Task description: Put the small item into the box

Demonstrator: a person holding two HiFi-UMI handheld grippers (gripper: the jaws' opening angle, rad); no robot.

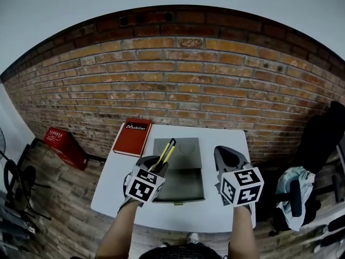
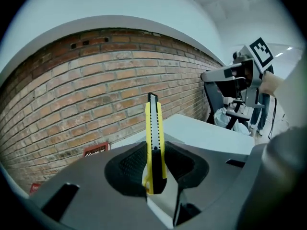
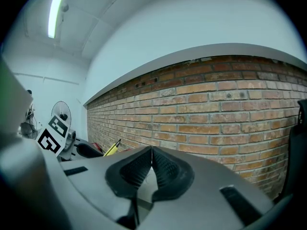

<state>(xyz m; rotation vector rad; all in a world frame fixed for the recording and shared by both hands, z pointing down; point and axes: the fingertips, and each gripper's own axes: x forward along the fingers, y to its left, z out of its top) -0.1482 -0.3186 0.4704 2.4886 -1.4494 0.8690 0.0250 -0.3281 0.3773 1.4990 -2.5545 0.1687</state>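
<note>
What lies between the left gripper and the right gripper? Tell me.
The open grey box lies between the left gripper and the right gripper, on the table; the head view shows it.

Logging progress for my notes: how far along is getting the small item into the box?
Done: the yellow utility knife is off the table, clamped between the left gripper's jaws. In hand: it hangs over the grey box on the white table, not yet inside. Left: lower it in and let go. The right gripper is shut and empty.
</note>
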